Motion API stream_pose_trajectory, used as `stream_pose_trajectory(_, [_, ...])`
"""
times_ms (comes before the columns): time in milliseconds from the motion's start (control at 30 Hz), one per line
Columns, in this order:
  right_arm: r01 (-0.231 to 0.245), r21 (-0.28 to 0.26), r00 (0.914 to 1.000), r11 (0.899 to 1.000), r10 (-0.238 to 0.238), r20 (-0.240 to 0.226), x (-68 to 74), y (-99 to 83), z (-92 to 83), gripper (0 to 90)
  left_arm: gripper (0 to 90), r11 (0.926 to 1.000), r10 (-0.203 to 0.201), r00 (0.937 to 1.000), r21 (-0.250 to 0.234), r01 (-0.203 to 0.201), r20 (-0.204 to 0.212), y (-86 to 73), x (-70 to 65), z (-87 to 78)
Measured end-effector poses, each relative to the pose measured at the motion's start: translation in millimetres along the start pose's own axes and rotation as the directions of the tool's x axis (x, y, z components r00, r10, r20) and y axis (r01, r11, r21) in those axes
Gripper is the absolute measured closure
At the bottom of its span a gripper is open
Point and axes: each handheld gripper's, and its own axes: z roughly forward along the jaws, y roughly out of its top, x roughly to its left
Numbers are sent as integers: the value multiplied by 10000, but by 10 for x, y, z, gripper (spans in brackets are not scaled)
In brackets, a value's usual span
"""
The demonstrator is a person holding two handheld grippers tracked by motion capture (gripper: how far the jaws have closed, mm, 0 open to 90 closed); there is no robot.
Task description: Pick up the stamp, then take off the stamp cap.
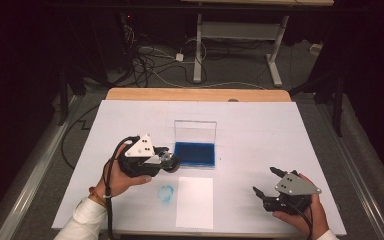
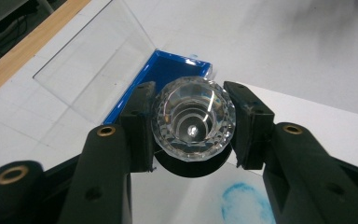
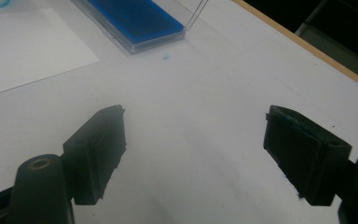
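Stamp (image 2: 193, 122), a round faceted clear-handled piece, sits clamped between the pads of your left tongs (image 1: 166, 159), seen end-on in the left gripper view with a dark base below the clear knob. You hold it just beside the left end of the blue ink pad (image 1: 194, 154), near the middle of the counter (image 1: 260, 125). The ink pad lies in a clear case whose lid (image 1: 195, 131) stands upright on the side toward the far edge. Toward the near edge, a white sheet of paper (image 1: 194, 201) lies flat, and a round blue print (image 1: 166, 193) marks the counter surface just beside the sheet's left edge. Your right tongs (image 1: 269, 181) rest near the near right corner, well apart from the pad, jaws spread wide with nothing between them; the right gripper view shows bare counter between the two pads (image 3: 99, 151). A small blue smudge (image 3: 166, 57) sits on the counter just beside the ink pad case.
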Motion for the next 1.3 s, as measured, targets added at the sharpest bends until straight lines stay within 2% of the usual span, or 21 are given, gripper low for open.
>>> stream_pose_trajectory(400, [17,-48,10000,10000,-17,17,17,4,-1,216,547,9991,417,9984,-104,-413,380,120,-150,102])
stream_pose_trajectory(567, [67,-5,9998,10000,-67,-167,38,2,19,214,547,9988,445,9976,-208,-434,529,135,-186,144])
stream_pose_trajectory(667, [70,68,9998,10000,-69,-198,52,1,41,216,547,9986,300,9969,-463,-267,726,149,-200,158])
stream_pose_trajectory(733, [10,-64,9999,10000,-11,-170,69,15,44,216,547,9982,260,9959,-570,-211,861,173,-213,167])
stream_pose_trajectory(833, [-189,-164,9987,9997,181,-471,105,52,70,206,547,9965,201,9945,-828,-115,1030,224,-243,177])
stream_pose_trajectory(900, [-47,-165,9988,9999,39,-491,156,107,102,202,547,9962,315,9936,-839,-224,1088,257,-280,200])
stream_pose_trajectory(1033, [-139,-415,9955,9990,100,-943,247,240,197,215,547,9960,489,9912,-809,-391,1227,290,-337,263])
stream_pose_trajectory(1100, [-98,-546,9913,9985,26,-1316,303,302,246,232,547,9954,487,9902,-881,-373,1306,306,-354,289])
stream_pose_trajectory(1167, [37,-649,9889,9979,-133,-1479,366,359,295,224,547,9953,467,9886,-907,-339,1432,332,-359,322])
stream_pose_trajectory(1233, [-30,-753,9833,9972,-107,-1815,420,418,346,223,547,9950,432,9880,-959,-292,1480,358,-356,355])
stream_pose_trajectory(1300, [61,-866,9791,9962,-236,-2021,481,489,394,217,548,9942,298,9869,-1064,-130,1584,378,-354,395])
